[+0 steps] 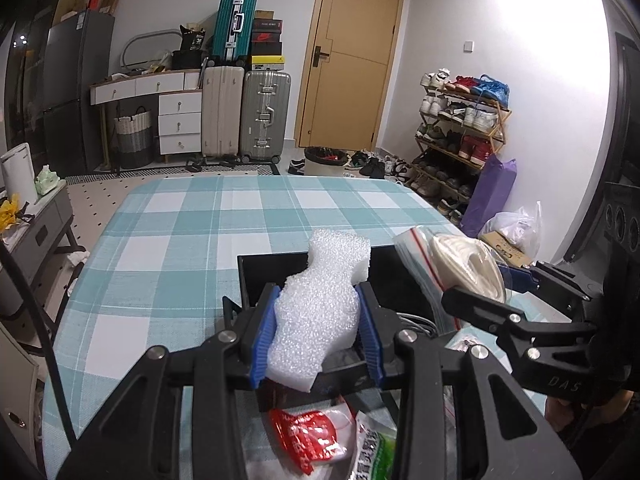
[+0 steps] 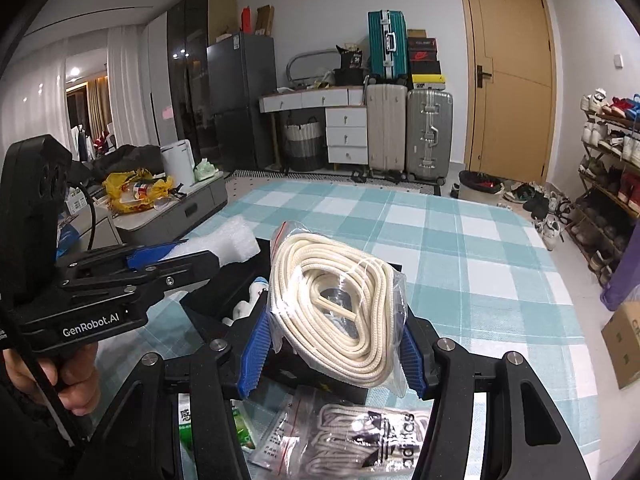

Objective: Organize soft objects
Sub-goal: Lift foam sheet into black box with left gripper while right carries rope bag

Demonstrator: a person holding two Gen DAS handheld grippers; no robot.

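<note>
Foam first: the left gripper (image 1: 318, 332) has its blue pads pinched in on a chunk of white foam (image 1: 320, 304), which sticks up and forward out of the jaws. The right gripper (image 2: 334, 344) is clamped the same way on a zip bag of coiled cream rope (image 2: 336, 312), pads pressing both sides of the bag. Both loads hang right over a black box (image 1: 260, 276) sitting on the teal checked tablecloth (image 1: 160, 240), so I'd say this is the carry-and-drop step, both items about to go into the box.

Next move, as far as I can judge: lower each one inside the walls, then let go. The foam is light and squashy and may cling to a pad. The bag is slippery, so it could slide out crooked if the jaws open too high.

Nearer the cameras there's more stuff waiting on the table: a red-and-white packet (image 1: 312, 436), a green-printed sachet (image 1: 374, 452), and another bagged rope with a sports logo (image 2: 360, 436).

Hard to make out: the box's inside is mostly blocked by the grippers. Something white lies in it in the right wrist view, but I can't tell what. A hand (image 2: 68, 376) shows only at the edge, on the left gripper's handle.
</note>
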